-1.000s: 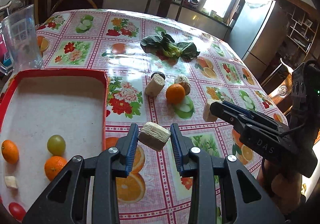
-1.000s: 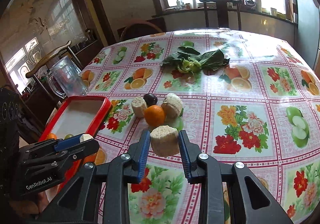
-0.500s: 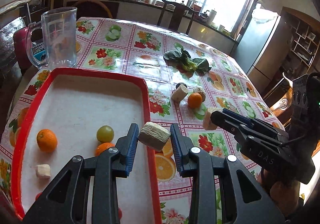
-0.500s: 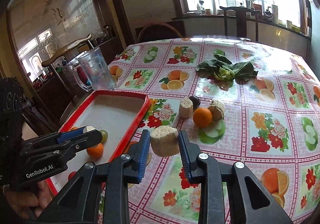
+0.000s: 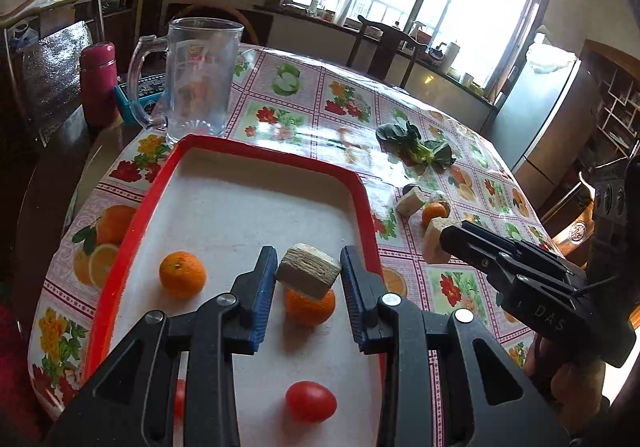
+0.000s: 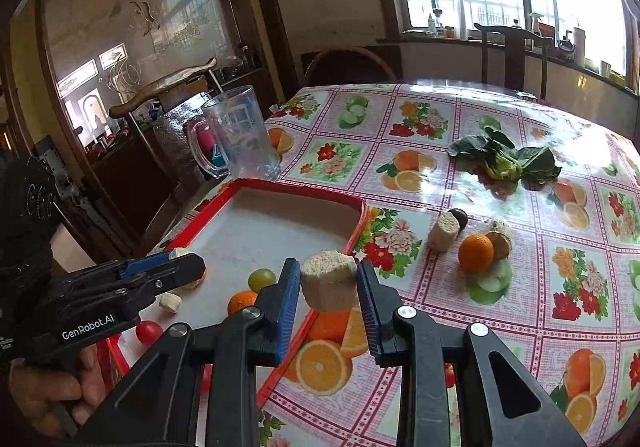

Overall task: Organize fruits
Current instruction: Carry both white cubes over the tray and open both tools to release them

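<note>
My left gripper [image 5: 308, 281] is shut on a pale beige cut chunk [image 5: 308, 274] and hangs over the white floor of the red-rimmed tray [image 5: 160, 183]. Below it lie two oranges [image 5: 183, 274] and a red tomato [image 5: 311, 401]. My right gripper [image 6: 328, 289] is shut on a second beige chunk [image 6: 329, 281], above the tray's right rim [image 6: 360, 215]. In the right wrist view the tray also holds a green fruit [image 6: 262, 278] and a small white piece [image 6: 170, 303]. An orange [image 6: 475, 252], a dark fruit [image 6: 459, 217] and two more beige chunks [image 6: 442, 231] lie on the tablecloth.
A glass mug [image 5: 200, 75] stands just behind the tray's far edge, with a pink flask [image 5: 97, 81] left of it. Leafy greens [image 6: 504, 163] lie further back on the flowered tablecloth. Chairs ring the table, and a hand [image 6: 44, 387] grips the left tool.
Both grippers have swung left with their chunks still gripped. The left one went from above the tablecloth to over the tray's inside; the right one now reaches the tray's rim.
</note>
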The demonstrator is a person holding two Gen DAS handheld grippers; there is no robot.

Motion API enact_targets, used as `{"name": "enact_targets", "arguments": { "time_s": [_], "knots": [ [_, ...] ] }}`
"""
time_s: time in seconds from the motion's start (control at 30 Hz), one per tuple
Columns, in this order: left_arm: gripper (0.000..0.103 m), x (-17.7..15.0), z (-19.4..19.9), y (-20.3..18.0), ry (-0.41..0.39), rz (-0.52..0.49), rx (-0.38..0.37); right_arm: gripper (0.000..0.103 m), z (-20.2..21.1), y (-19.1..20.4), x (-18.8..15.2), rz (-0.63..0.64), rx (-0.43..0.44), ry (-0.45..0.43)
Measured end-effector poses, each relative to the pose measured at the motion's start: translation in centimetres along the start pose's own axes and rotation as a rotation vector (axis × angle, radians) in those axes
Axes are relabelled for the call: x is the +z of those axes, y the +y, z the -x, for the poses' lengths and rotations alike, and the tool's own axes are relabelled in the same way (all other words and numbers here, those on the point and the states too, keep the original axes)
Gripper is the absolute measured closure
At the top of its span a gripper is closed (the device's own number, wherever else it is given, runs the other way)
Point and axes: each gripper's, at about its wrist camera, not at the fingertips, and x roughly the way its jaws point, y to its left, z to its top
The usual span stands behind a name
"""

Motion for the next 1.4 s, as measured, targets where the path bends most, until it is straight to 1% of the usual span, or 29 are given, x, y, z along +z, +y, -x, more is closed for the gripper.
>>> {"name": "enact_targets", "arguments": {
  "time_s": [0.17, 0.43, 0.93, 1.1, 1.23, 1.4],
  "knots": [
    [0.073, 0.2, 0.4, 1.7, -0.005, 0.016, 0.019, 0.073, -0.8, 1.4, 0.3, 0.017, 0.017, 0.006],
    [0.073, 0.2, 0.6, 3.0, -0.010, 0.034, 0.035, 0.073, -2.1, 2.8, 0.5, 0.036, 0.034, 0.022],
    [0.073, 1.4, -0.2, 5.5, 0.000, 0.048, 0.069, 0.073, -5.4, 3.3, 1.3, 0.032, 0.062, 0.062],
    [0.073, 2.1, -1.2, 6.1, 0.016, 0.048, 0.087, 0.073, -7.0, 3.1, 1.5, 0.008, 0.078, 0.080],
    [0.073, 3.1, -2.9, 6.4, 0.042, 0.037, 0.108, 0.073, -8.7, 3.0, 1.7, -0.007, 0.082, 0.098],
    [0.073, 4.3, -5.5, 6.7, 0.096, 0.019, 0.152, 0.073, -10.4, 2.5, 1.9, -0.021, 0.087, 0.123]
  ]
}}
